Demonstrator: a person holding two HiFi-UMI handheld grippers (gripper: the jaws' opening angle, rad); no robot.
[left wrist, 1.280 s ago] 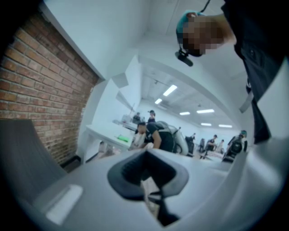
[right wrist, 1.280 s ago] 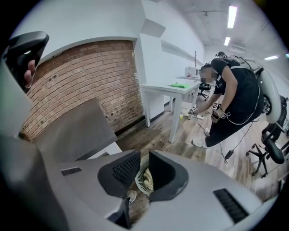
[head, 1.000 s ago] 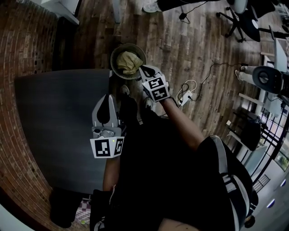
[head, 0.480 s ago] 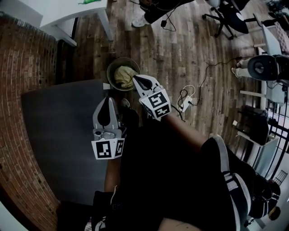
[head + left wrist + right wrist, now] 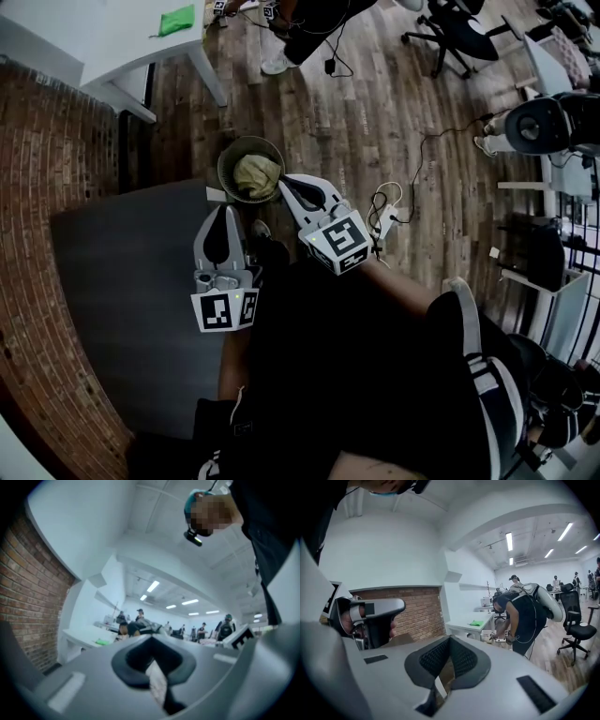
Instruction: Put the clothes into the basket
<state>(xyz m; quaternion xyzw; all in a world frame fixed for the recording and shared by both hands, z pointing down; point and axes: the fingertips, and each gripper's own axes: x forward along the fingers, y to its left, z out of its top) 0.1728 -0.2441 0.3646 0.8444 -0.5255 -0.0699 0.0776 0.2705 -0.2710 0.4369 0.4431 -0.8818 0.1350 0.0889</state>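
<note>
A round woven basket (image 5: 230, 155) stands on the wooden floor past the corner of a grey table (image 5: 122, 281). A yellowish cloth (image 5: 256, 174) lies crumpled inside it. My right gripper (image 5: 284, 181) hovers above the basket's right rim, shut and empty; in the right gripper view its jaws (image 5: 450, 639) meet with nothing between them. My left gripper (image 5: 224, 212) is over the table's right edge, short of the basket, also shut and empty, its tips (image 5: 152, 638) touching. The left gripper (image 5: 365, 616) shows at the left of the right gripper view.
A white table (image 5: 112, 42) carrying a green item (image 5: 175, 21) stands beyond the basket, with a person (image 5: 314, 23) bending beside it. A power strip with cables (image 5: 386, 214) lies on the floor at right. Office chairs (image 5: 459, 37) stand farther back. A brick wall (image 5: 42, 187) runs along the left.
My right gripper has risen up and away from the basket, still shut. The left gripper lifted a little too. The cloth stays in the basket.
</note>
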